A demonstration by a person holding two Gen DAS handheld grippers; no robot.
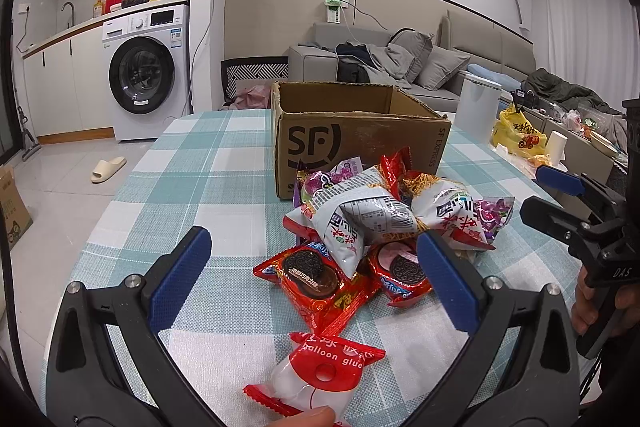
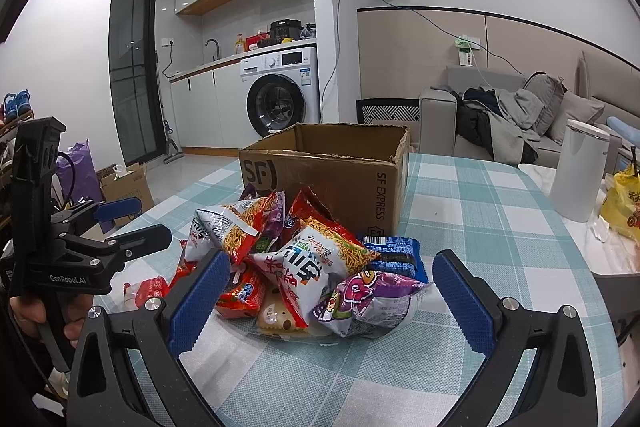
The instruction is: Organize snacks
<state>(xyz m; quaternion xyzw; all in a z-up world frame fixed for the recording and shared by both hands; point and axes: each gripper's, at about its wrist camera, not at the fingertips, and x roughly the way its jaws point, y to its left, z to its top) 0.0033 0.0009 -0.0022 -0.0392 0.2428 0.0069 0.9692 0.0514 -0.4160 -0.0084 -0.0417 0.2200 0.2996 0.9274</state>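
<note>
A heap of snack packets (image 1: 384, 223) (image 2: 304, 263) lies on the checked tablecloth in front of an open cardboard box (image 1: 352, 135) (image 2: 332, 167). My left gripper (image 1: 312, 267) is open, its blue pads straddling two red cookie packs (image 1: 316, 283). A small red and clear "balloon glue" packet (image 1: 320, 371) lies nearest, touched by a fingertip at the bottom edge. My right gripper (image 2: 328, 287) is open around the near side of the heap: noodle snack bags (image 2: 312, 263), a purple packet (image 2: 372, 299), a blue packet (image 2: 396, 251). Each gripper shows from the side in the other's view.
The table (image 1: 208, 163) (image 2: 480, 227) carries a white cylinder-shaped container (image 1: 476, 107) (image 2: 580, 171) and a yellow bag (image 1: 516, 135) at the right. Behind stand a washing machine (image 1: 148, 75), a grey sofa (image 1: 400, 67) and a slipper (image 1: 108, 169) on the floor.
</note>
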